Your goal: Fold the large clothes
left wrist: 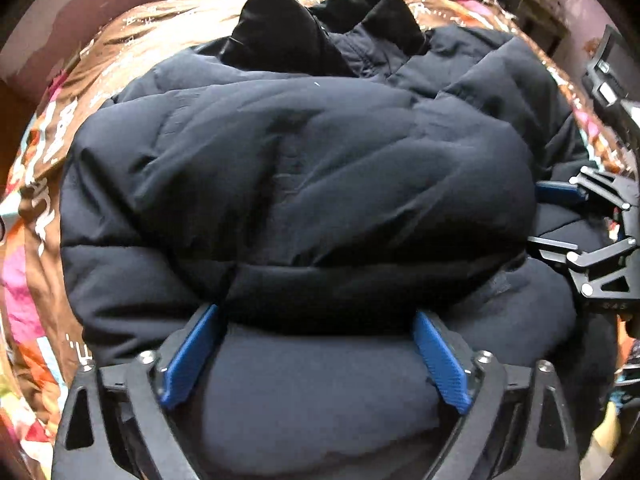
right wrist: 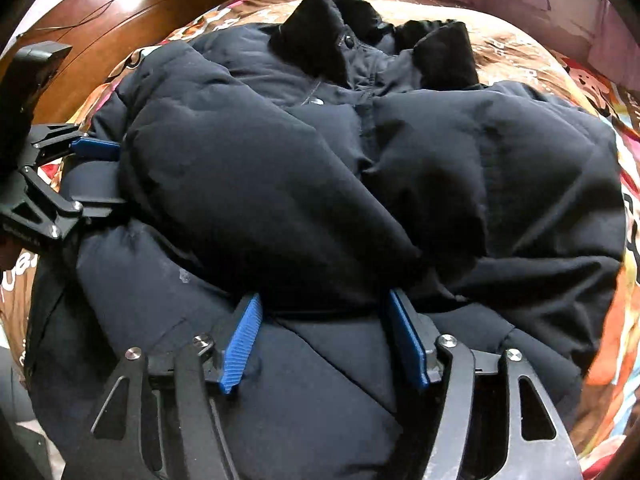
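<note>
A dark puffer jacket (left wrist: 300, 160) (right wrist: 280, 180) lies bundled on a bed, its collar (left wrist: 280, 20) (right wrist: 316, 36) at the far end and a sleeve folded across its front. My left gripper (left wrist: 316, 312) points down at the near hem, its blue pads (left wrist: 192, 356) spread wide with a padded roll of the jacket lying loose between them. My right gripper (right wrist: 324, 296) stands open over the near hem too, and its blue pads (right wrist: 240, 348) straddle jacket fabric without pinching it. Each gripper shows at the other view's edge: the right gripper (left wrist: 548, 218) and the left gripper (right wrist: 112, 174).
A brown patterned bedspread (left wrist: 160, 40) (right wrist: 520, 52) covers the bed under and around the jacket. A glossy wooden panel (right wrist: 100, 20) rises at the far left of the right wrist view. A pinkish wall (left wrist: 100, 0) runs behind the bed.
</note>
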{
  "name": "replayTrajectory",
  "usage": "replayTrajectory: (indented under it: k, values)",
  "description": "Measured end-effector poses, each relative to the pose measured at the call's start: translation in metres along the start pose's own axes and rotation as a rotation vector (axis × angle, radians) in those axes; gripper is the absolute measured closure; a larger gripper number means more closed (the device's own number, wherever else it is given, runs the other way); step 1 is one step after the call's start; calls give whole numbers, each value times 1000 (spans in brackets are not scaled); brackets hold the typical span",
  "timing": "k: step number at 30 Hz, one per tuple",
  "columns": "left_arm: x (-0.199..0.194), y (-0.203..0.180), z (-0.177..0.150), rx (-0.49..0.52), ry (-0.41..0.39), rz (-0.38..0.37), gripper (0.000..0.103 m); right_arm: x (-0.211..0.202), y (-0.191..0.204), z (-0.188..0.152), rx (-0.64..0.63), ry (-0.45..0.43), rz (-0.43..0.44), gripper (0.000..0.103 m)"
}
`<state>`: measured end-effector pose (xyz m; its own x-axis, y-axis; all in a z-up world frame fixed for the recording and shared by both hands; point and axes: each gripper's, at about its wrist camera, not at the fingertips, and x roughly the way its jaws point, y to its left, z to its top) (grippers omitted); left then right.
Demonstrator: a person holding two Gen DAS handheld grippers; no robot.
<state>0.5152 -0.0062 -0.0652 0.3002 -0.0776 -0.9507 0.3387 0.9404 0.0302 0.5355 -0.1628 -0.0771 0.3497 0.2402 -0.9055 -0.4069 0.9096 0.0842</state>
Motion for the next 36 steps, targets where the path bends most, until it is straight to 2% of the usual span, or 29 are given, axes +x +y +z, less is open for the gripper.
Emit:
replayTrajectory:
  k: [3, 8, 12, 13, 14, 15, 17, 18, 22, 25, 28, 30, 33, 35, 36]
  values:
    - [7, -4, 3, 41, 14, 31, 0, 4, 2, 3, -54, 12, -7, 41]
    - [18, -6, 11, 58, 62, 42, 0, 5, 3, 7, -123, 55, -3, 40]
    - [8, 1, 19, 78, 100, -13, 0, -5, -2, 21, -137, 132, 67, 40]
    - [1, 4, 22, 80, 97, -43, 1, -19, -7, 28, -133, 114, 120, 40]
    - [-11, 9, 24, 77, 67, -79, 5, -34, -12, 33, -140, 69, 146, 40]
    - [-29, 15, 27, 76, 3, -116, 5, -43, -14, 37, -149, 38, 148, 40]
    - [-58, 25, 36, 84, -118, -124, 5, -63, -23, 52, -165, -19, 119, 40]
    - [-66, 29, 42, 80, -151, -118, 5, -69, -29, 60, -161, -44, 99, 39]
    - [-69, 51, 89, -8, -231, -127, 5, -66, -67, 109, -40, -110, 10, 38]
    - [-59, 73, 132, -104, -275, -101, 5, -55, -99, 143, 60, -122, 1, 38]
    - [-45, 89, 172, -194, -334, -134, 4, -34, -123, 183, 133, -125, -13, 38]
    - [-30, 98, 194, -231, -330, -156, 4, -7, -142, 200, 183, -98, 30, 38]
    - [1, 112, 229, -307, -272, -177, 5, 34, -171, 215, 327, -67, 138, 38]
    - [22, 118, 249, -337, -213, -216, 6, 48, -180, 221, 380, -64, 190, 42]
    - [28, 120, 253, -346, -203, -233, 9, 55, -182, 225, 396, -57, 219, 44]
